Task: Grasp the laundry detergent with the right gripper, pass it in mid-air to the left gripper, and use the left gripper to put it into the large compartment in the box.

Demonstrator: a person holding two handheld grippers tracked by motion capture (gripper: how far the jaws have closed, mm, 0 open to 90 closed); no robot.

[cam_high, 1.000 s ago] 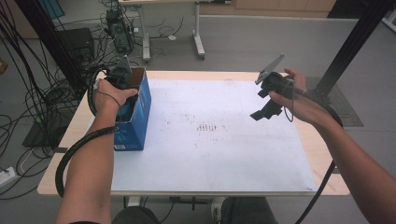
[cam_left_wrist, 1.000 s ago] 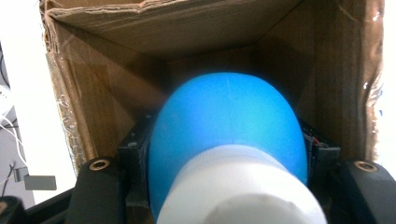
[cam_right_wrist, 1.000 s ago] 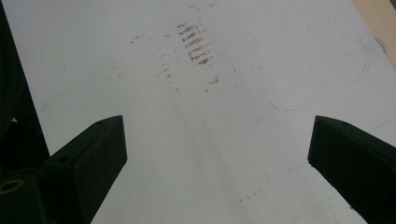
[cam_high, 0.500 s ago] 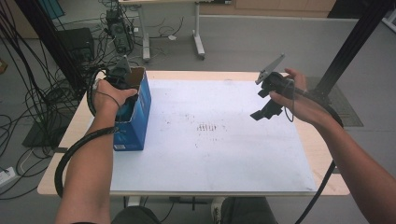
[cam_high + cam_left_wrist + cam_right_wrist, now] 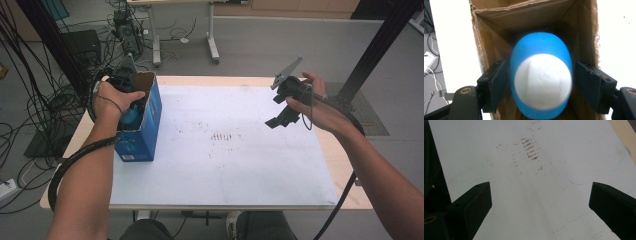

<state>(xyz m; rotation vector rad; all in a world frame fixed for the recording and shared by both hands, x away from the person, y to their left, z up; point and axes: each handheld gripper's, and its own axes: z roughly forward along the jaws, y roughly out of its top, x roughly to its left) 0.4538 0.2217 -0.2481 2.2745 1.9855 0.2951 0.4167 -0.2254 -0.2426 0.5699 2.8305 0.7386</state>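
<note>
Left gripper view: left gripper [image 5: 541, 82] jaws have just been opening off the blue-and-white ball [image 5: 541, 77] inside the cardboard box [image 5: 486, 45]; lift straight out, clear of the walls; right gripper [image 5: 540, 205] hangs wide open, empty

The box [image 5: 142, 120] stands on the surface [image 5: 225, 175] at its left edge, with the egg-shaped object [image 5: 540, 75] inside it. The left gripper [image 5: 127, 87] reaches into the box from above, its jaws on either side of the object. The right gripper [image 5: 282, 117] hangs over the surface well to the right of the box.
</note>
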